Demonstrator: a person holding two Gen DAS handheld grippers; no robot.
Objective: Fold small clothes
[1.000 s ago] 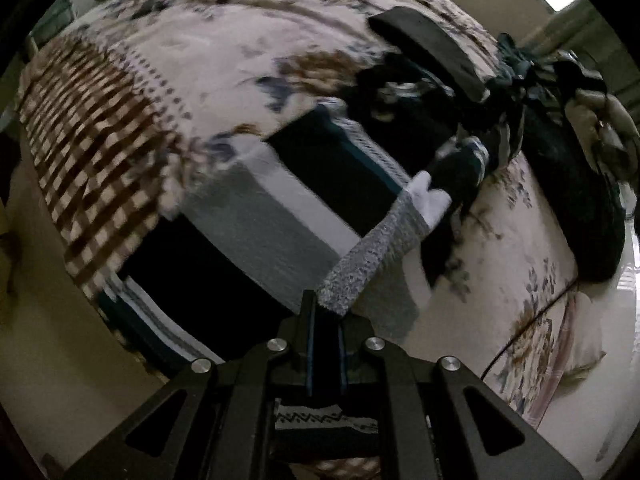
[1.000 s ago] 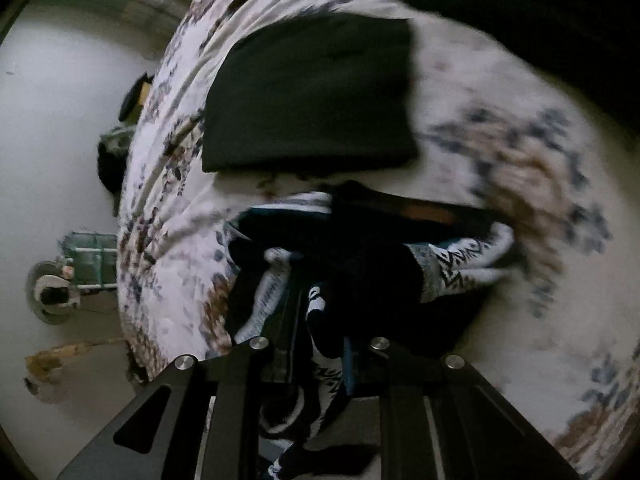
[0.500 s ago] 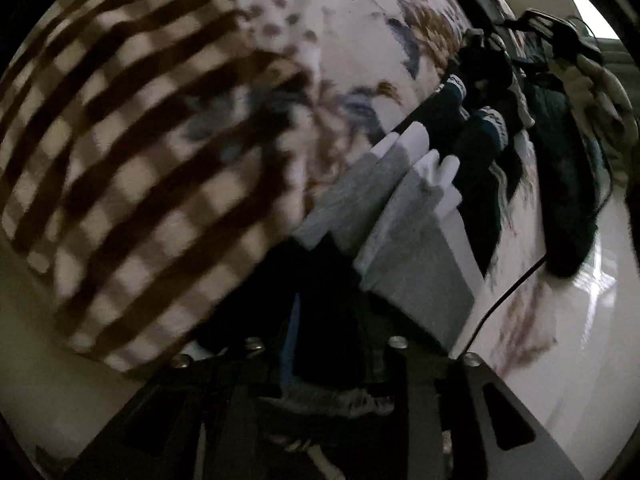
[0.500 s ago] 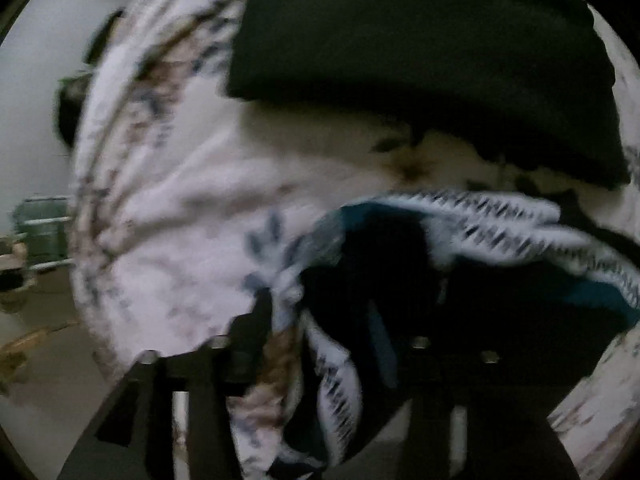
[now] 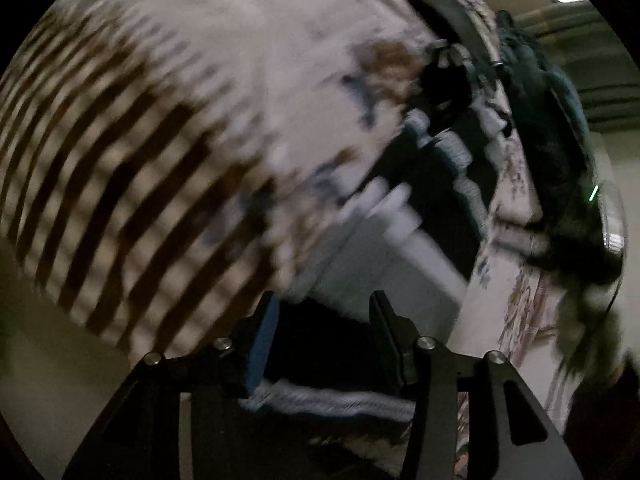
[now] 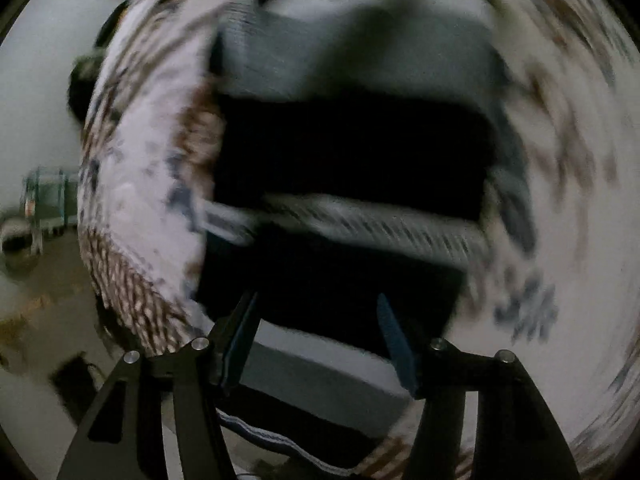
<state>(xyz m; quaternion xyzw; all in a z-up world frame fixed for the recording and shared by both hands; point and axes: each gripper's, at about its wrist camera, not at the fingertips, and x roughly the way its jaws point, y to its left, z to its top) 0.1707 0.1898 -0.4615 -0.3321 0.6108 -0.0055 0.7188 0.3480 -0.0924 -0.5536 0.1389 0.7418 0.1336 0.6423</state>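
Note:
A striped garment with black, grey and white bands lies on the floral bedspread. It also fills the middle of the right wrist view. Both views are blurred by motion. My left gripper is open, its fingers standing over the garment's near black band with nothing between them. My right gripper is open too, just above the garment's near edge. A black folded piece lies farther back on the bed.
A pile of dark clothes lies at the bed's far right edge. A brown checked part of the bedspread is on the left. The floor and a small green object show left of the bed.
Both grippers were shut on parts of the striped garment and have let go. Both now stand open over it, and the garment lies flatter on the bed.

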